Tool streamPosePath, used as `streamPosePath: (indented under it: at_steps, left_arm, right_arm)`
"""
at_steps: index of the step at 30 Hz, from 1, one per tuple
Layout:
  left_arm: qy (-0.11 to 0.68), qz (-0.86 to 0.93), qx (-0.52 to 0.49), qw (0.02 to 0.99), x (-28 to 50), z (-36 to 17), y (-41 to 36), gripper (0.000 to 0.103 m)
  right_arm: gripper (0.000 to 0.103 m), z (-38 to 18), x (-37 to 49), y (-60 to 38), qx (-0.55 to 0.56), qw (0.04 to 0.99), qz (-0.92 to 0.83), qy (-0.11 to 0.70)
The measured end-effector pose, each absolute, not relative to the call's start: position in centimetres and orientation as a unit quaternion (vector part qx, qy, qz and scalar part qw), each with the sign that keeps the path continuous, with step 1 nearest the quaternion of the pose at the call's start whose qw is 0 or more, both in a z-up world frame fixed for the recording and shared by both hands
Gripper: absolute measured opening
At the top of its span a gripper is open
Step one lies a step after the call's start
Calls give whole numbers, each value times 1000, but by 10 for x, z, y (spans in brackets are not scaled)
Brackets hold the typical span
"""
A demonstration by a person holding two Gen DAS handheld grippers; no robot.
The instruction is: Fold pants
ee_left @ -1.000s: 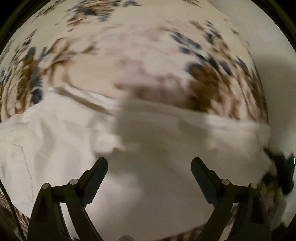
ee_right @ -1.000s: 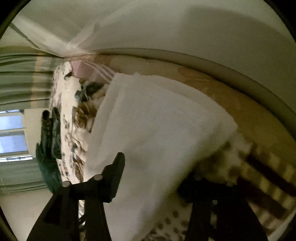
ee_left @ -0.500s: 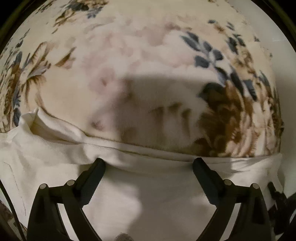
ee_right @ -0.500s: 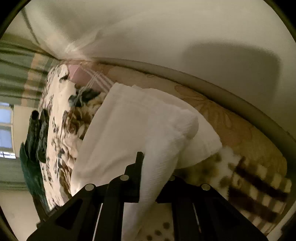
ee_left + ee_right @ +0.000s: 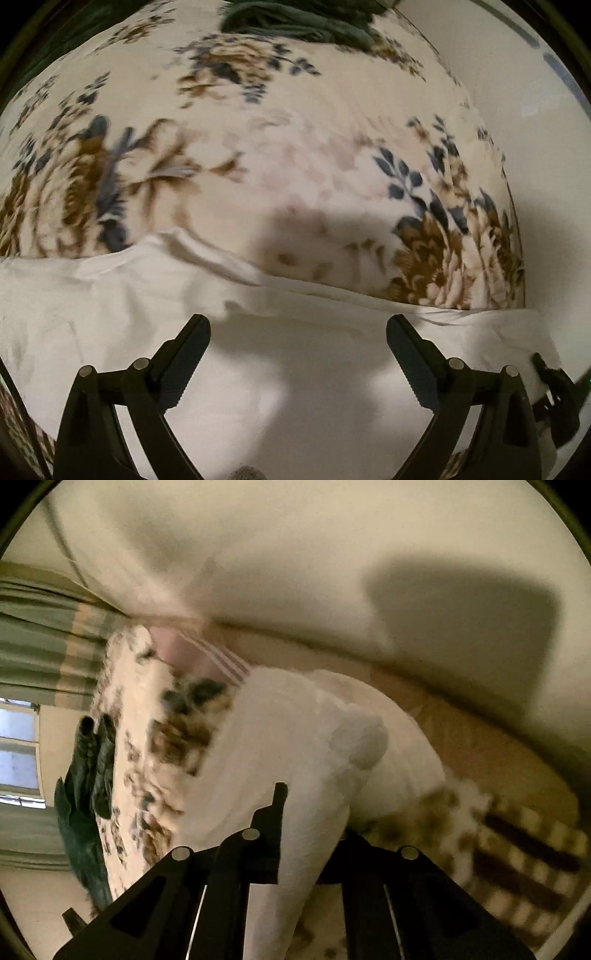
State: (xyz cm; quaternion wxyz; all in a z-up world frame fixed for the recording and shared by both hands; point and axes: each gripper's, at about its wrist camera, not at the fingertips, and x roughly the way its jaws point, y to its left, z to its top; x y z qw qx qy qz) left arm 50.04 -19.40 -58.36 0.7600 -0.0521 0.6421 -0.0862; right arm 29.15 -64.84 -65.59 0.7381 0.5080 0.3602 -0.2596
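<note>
Dim warm light, hard shadows, motion blur in both views, fisheye bending with dark corners

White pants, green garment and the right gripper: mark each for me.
white pants (image 5: pixel 303 373), left wrist view, flat middle of the cloth.
green garment (image 5: pixel 83 794), right wrist view, its dark bunched body.
right gripper (image 5: pixel 314 819), right wrist view, between its fingers, shut on the cloth.

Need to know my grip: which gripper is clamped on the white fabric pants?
The right gripper, fingers pinched on the white fabric pants; the left gripper is open above them.
</note>
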Motion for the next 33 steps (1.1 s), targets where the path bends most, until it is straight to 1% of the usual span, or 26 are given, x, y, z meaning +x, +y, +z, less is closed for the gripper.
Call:
streamPosePath:
  at_steps: [3,6,8,10,13,17,18,21,24,25,27,29,30,31,32,33]
  left_arm:
    - [635,-81,-72,764,485,-567,-161,97]
    - [630,-72,-85,769,473,-549,-125,97]
    - [629,-62,-94,769,468,-539,-99,98]
    - [628,-43,-101,770,460,-528,-61,98]
    - [623,2,-96,777,447,-518,-1,99]
    - [630,59,-110,766,427,-518,87,99]
    - [631,68,-112,764,423,-519,100,99]
    - [632,92,-112,761,414,-524,137,99]
    - [632,95,-124,759,411,-529,155,99]
    - [631,92,-129,759,412,-529,156,99]
    - [629,83,-139,760,417,-532,156,99]
    - [631,65,-159,757,425,-534,151,99]
    - [632,51,-180,752,431,-538,146,99]
    - [634,40,-195,748,435,-540,142,99]
    - [637,24,-214,741,439,-543,136,99]
    - [645,4,-241,726,446,-551,125,99]
  right_arm:
    - [8,-597,306,-608,438,793,-236,351]
    - [8,-553,330,-557,372,834,-202,356]
    - [8,-535,354,-509,326,853,-169,371]
    - [8,-533,375,-463,300,861,-141,386]
    - [8,-554,415,-365,234,867,-98,429]
    - [8,-606,455,-232,137,863,-56,483]
    - [8,-621,462,-187,93,862,-42,496]
    - [8,-655,468,-96,1,853,-4,522]
    - [8,-683,465,-52,-40,836,18,547]
    - [10,-691,462,-43,-63,833,19,550]
    - [18,-701,457,-38,-79,816,39,572]
    - [31,-698,451,-48,-42,803,82,588]
    - [49,-690,447,-60,-4,797,108,594]
    - [76,-684,443,-70,20,795,119,595]
    - [84,-672,437,-85,62,788,138,597]
    - [85,-663,435,-98,101,781,158,595]
